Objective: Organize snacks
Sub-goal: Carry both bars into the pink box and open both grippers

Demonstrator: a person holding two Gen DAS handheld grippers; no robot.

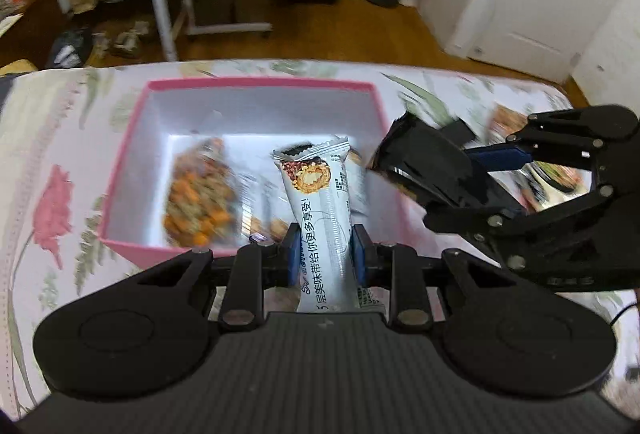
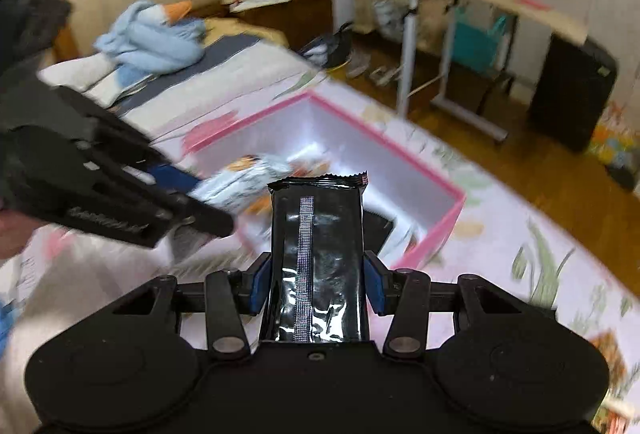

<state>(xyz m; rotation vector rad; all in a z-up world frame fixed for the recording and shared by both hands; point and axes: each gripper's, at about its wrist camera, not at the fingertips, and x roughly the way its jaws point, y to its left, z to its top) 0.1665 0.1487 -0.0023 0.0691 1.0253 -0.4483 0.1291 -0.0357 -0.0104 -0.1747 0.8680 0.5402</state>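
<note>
Legible print found on one item only — the white snack wrapper [image 1: 322,230] clamped between the left claw's pads. Chinese text runs lengthwise along it: "层美味带给你更多享受!". Lettering nearer the claw is cut off. Print on the black wrapper [image 2: 318,258] in the right claw — unreadable.
</note>
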